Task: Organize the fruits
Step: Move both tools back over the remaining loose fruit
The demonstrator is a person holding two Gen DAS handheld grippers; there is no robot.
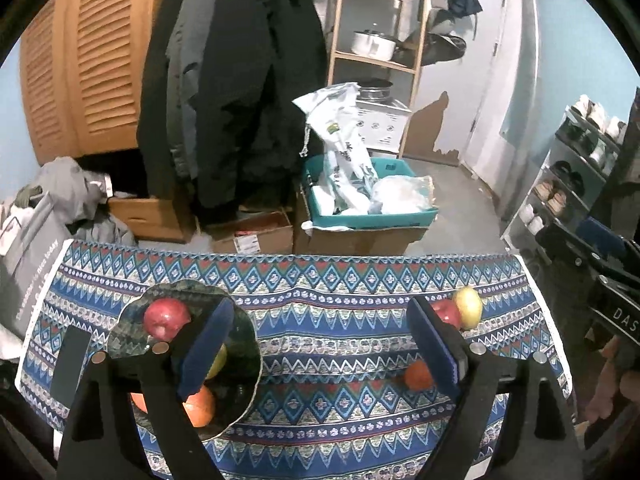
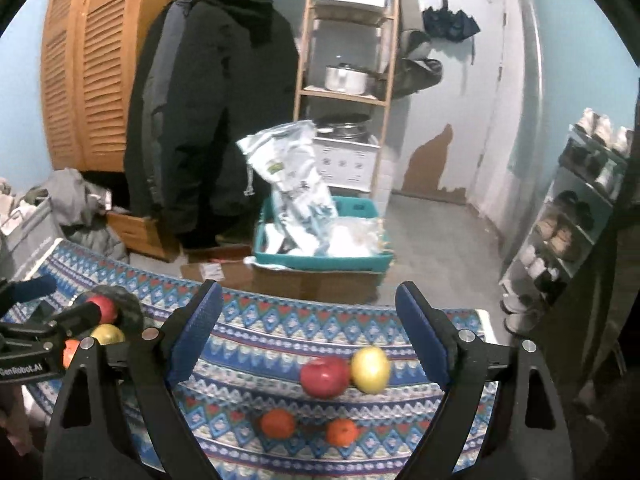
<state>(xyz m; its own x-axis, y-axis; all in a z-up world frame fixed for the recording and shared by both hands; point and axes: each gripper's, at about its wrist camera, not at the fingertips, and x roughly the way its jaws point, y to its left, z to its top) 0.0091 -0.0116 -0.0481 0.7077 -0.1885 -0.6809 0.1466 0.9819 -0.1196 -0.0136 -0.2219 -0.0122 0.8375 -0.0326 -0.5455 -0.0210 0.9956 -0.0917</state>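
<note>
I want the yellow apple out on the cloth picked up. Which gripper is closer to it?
Right. The right gripper hovers open just above the yellow apple; the left gripper is by the plate, farther off.

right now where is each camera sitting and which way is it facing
Left wrist: on the left gripper, above the table's left part, looking down over the plate into the room; its open fingers and the right gripper show.
Right wrist: on the right gripper, above the loose fruit; its open fingers show.
Shared: the patterned cloth, red apple, yellow apple, teal bin.
</note>
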